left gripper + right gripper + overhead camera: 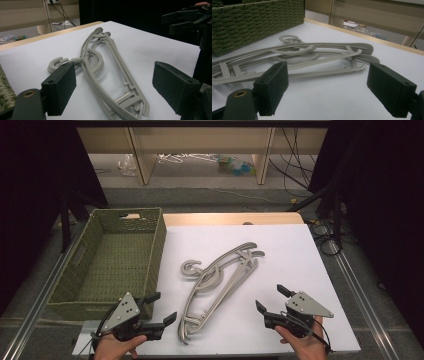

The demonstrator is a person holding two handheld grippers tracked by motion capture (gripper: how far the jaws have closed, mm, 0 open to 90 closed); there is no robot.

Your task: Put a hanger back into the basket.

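Grey plastic hangers [220, 285], stacked in a loose pile, lying flat mid-tabletop [300, 250] on the white sheet, long axis running diagonally from near-left to far-right in the high view. Hooks curled at the pile's left side, toward the basket. Exact count hard to tell; at least two overlapping.

Green woven basket [150, 265] at tabletop's left, just beside the hangers, not touching. Inside bare as far as visible.

Left gripper [159, 306] held in a hand [112, 347] at near-left corner, in front of the basket, near the pile's close end. Fingers [60, 87] spread wide, nothing between them, hangers lying ahead on the sheet in the left gripper view, no contact.

Right gripper [272, 299] held in the other hand [305, 345] at near-right, a little apart from the hangers. Fingers [272, 87] wide apart too, gripping nothing; hangers and basket wall ahead in the right gripper view.

Wooden table edge past the sheet; floor, shelving legs, cables and clutter beyond.
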